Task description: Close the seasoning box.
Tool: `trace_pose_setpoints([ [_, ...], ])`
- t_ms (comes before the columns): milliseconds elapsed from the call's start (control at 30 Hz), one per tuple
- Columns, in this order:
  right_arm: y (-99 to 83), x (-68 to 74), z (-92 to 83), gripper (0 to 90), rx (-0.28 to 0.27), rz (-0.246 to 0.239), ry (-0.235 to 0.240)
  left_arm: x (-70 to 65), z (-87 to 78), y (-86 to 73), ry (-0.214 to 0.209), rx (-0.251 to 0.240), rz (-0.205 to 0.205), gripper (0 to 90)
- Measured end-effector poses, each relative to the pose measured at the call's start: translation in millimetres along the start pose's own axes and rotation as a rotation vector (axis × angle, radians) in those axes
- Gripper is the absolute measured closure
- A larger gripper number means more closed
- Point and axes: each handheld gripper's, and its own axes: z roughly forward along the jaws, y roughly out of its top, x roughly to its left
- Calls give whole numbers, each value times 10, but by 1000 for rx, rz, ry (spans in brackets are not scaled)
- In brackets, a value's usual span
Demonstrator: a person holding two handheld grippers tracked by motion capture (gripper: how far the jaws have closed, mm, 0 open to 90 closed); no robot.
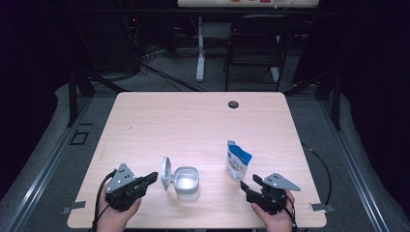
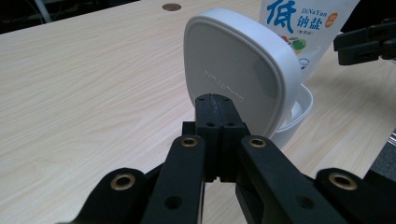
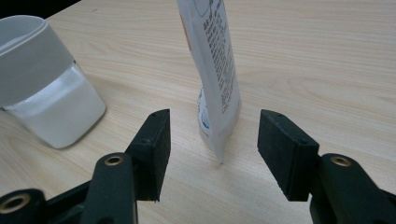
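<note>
Near the front edge of the table (image 1: 193, 116), item one: a white container (image 1: 186, 183), square with rounded corners, holding white grains. Its hinged lid (image 1: 166, 173) stands open and upright on the left side, so the mouth is free for filling.

Item two: the left gripper (image 1: 150, 178), with fingers (image 2: 215, 121) closed flat together and nothing between them. The closed tips sit right at the outer face of the lid (image 2: 238, 70), seemingly to prop it upright; whether they touch it cannot be told.

Item three: a blue and white salt pouch (image 1: 237, 161), standing upright to the right of the container and apart from it, printed side facing the person. It appears sealed, standing ready to be picked up.

Item four: the right gripper (image 1: 247, 185), fingers (image 3: 156, 140) spread wide. The pouch's narrow bottom edge (image 3: 217, 93) lies just beyond the gap, centred on it, touched by neither finger: a line-up for a side grasp, by the look of it.
</note>
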Motion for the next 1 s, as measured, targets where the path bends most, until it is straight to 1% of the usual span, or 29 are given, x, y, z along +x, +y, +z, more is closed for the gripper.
trace_pose_setpoints([
  [67,-2,9,6,444,-2,0,2,-7,11,4,0,-4,3,900],
  [167,-9,20,13,442,-1,-3,5,-10,15,16,-2,9,3,900],
  [200,-11,23,16,441,0,-4,6,-13,26,15,-6,2,3,900],
  [267,-15,25,18,441,3,-4,7,-22,32,20,-9,9,6,900],
  [400,-16,24,12,441,4,-5,7,-66,59,25,-15,-5,9,900],
  [500,-17,31,9,441,1,-8,8,-93,80,41,-21,7,18,900],
  [567,-16,31,8,441,-2,-5,10,-113,99,50,-25,-4,13,900],
  [800,-19,13,5,441,-4,1,9,-164,154,81,-35,-3,19,900],
  [1000,-13,8,-2,441,-12,8,10,-219,219,79,-40,16,38,900],
])
